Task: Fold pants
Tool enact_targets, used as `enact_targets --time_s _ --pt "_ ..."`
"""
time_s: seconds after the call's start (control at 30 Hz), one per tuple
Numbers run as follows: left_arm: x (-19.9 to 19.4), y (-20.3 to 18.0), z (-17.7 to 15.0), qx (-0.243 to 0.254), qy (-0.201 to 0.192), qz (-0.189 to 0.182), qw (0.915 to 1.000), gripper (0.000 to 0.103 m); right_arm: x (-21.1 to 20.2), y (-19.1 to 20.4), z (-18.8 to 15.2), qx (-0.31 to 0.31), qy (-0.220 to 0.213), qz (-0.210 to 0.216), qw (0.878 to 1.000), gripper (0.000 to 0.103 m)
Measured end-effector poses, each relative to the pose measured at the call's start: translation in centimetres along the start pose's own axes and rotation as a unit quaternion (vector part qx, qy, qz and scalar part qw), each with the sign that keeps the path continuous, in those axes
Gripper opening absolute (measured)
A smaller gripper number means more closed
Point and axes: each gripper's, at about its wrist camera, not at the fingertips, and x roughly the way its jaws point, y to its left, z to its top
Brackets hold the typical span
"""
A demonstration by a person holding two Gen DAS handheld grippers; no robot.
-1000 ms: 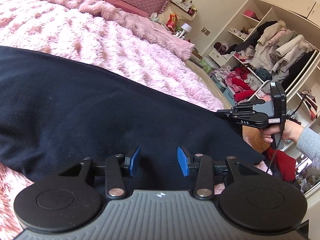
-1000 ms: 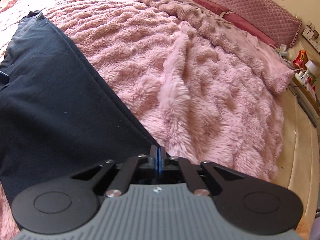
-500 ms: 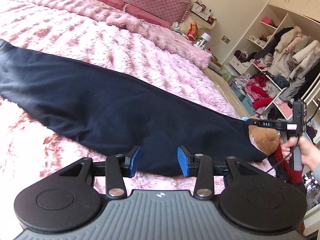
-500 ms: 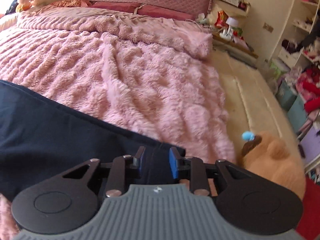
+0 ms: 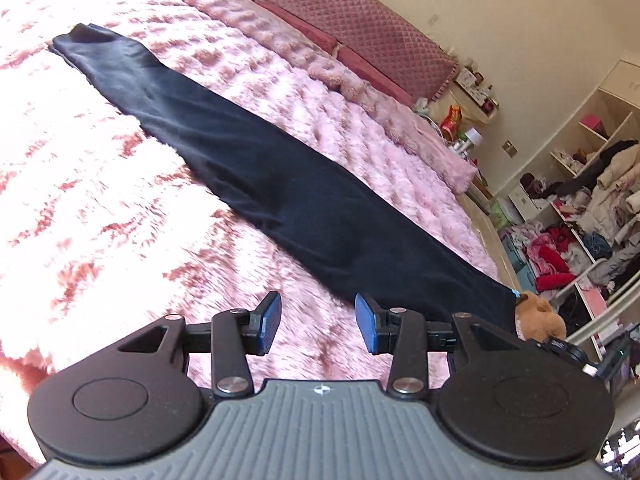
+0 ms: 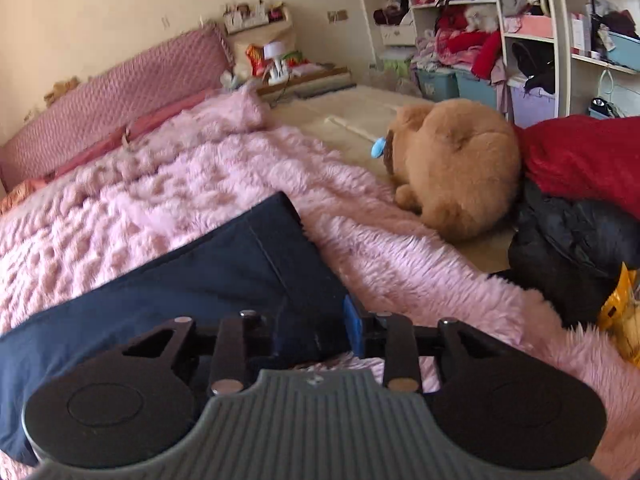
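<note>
Dark navy pants (image 5: pixel 256 172) lie as one long narrow strip across the pink fluffy blanket (image 5: pixel 92 216), waist at the far left, leg hems at the near right edge of the bed. My left gripper (image 5: pixel 318 324) is open and empty, above the blanket just beside the pants' near edge. My right gripper (image 6: pixel 308 330) is open over the hem end of the pants (image 6: pixel 224 264), fabric lying between its jaws. Its left fingertip is hard to make out against the dark cloth.
A brown plush toy (image 6: pixel 452 164) sits past the hem at the bed's corner, beside a red cloth (image 6: pixel 580 156) and a black jacket (image 6: pixel 572 248). A quilted headboard (image 5: pixel 360 28) lines the far side. Cluttered shelves (image 5: pixel 592 208) stand to the right.
My left gripper has pulled back and up, so the whole pants length now shows. My right gripper has opened, letting go of the pants edge, and swung toward the hem end.
</note>
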Motion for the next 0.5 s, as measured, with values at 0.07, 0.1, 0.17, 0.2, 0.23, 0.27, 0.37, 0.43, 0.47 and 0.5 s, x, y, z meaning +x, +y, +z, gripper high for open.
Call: enact_targets --time_s 0.07,0.1,0.17,0.2,0.23,0.27,0.37,0.43,0.47,0.5 --pt "0.0 1.1 0.6 -0.03 -0.02 0.01 0.9993 0.046 -1.6 -0.1 -0.9 -0.025 -0.016 0.067 0.997 0.047" --pt "0.1 1.8 0.9 -0.056 -0.026 0.004 0.9981 0.046 -2.1 -0.4 -1.3 -0.023 -0.01 0.092 0.995 0.051" --pt "-0.1 3.8 1.6 -0.111 -0.052 -0.042 0.9916 0.046 -2.8 -1.2 -2.4 0.007 0.003 0.12 0.993 0.055" --pt "-0.4 4.4 1.9 -0.122 -0.066 -0.055 0.9888 0.046 -3.1 -1.8 -2.9 0.027 0.016 0.133 0.991 0.055" --pt "-0.8 5.1 2.5 -0.124 -0.082 -0.058 0.9872 0.046 -2.8 -2.1 -3.2 0.041 0.032 0.145 0.988 0.055" --pt "-1.2 5.7 3.1 -0.122 -0.094 -0.055 0.9865 0.046 -2.4 -2.2 -3.5 0.048 0.044 0.153 0.986 0.055" --pt "-1.8 8.2 5.3 -0.119 -0.118 -0.031 0.9854 0.046 -1.5 -1.7 -4.0 0.026 0.052 0.155 0.986 0.055" --pt "-1.6 10.3 6.7 -0.123 -0.132 -0.021 0.9834 0.046 -0.8 -1.4 -4.2 0.019 0.05 0.155 0.986 0.057" --pt "-1.3 11.8 7.4 -0.131 -0.136 -0.016 0.9818 0.046 -0.5 -1.4 -4.4 0.028 0.055 0.159 0.985 0.06" --pt "-1.0 13.2 8.1 -0.143 -0.138 -0.011 0.98 0.046 0.2 -1.9 -4.5 0.046 0.062 0.167 0.983 0.061"
